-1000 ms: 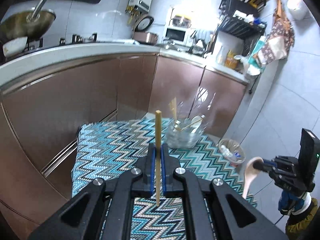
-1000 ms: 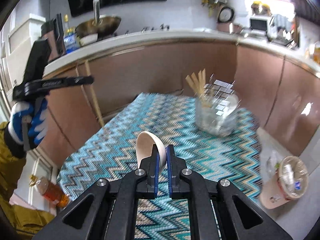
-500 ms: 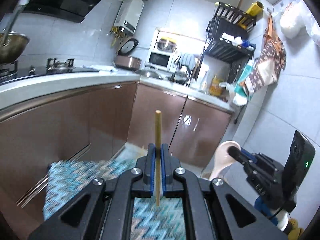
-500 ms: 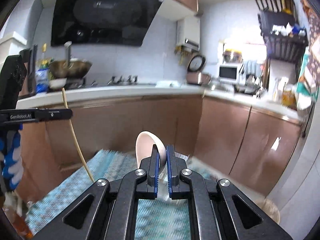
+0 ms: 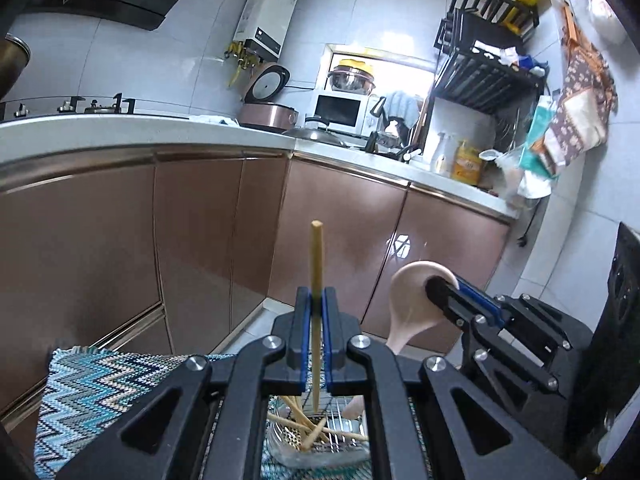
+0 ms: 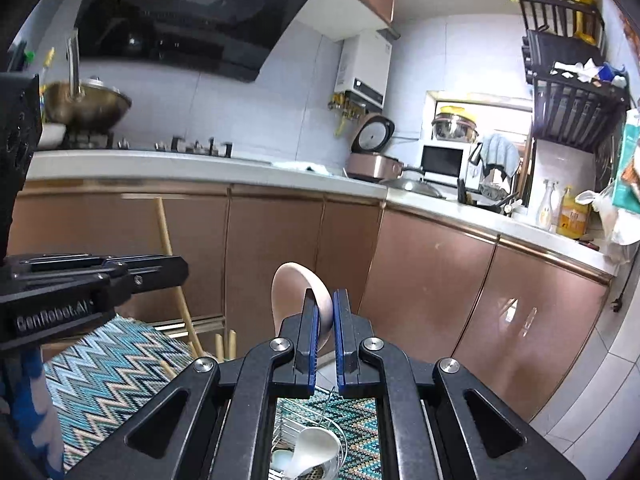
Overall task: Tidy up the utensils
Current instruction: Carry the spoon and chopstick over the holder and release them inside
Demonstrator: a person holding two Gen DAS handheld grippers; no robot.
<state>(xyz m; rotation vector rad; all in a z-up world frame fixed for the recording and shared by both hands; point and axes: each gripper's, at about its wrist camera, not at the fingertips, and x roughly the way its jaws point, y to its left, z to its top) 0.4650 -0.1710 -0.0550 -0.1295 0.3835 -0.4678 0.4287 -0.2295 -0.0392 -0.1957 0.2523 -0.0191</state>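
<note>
Jaws clamped, left gripper (image 5: pixel 316 304) holding chopstick (image 5: pixel 316 264) upright, right gripper (image 6: pixel 326 312) gripping spoon (image 6: pixel 298 296)

A small, lived-in home kitchen.

A white L-shaped stone countertop (image 6: pixel 200 162) ran over glossy copper-brown cabinet doors (image 6: pixel 424 280), with pale tiled walls behind. On the far left a brass-coloured wok (image 6: pixel 86 102) sat on a gas hob (image 6: pixel 192 146) under a slanted black glass range hood (image 6: pixel 188 12). A white wall-mounted water heater (image 6: pixel 366 68) hung in the middle, above a pink rice cooker with its lid up (image 6: pixel 372 160). Further right stood a white microwave oven (image 6: pixel 442 160) topped by a steel pot, and a black wire dish rack (image 6: pixel 576 92) on the wall over yellow and clear soap bottles (image 6: pixel 574 214). A patterned brown apron (image 5: pixel 580 108) hung at the far right.
</note>
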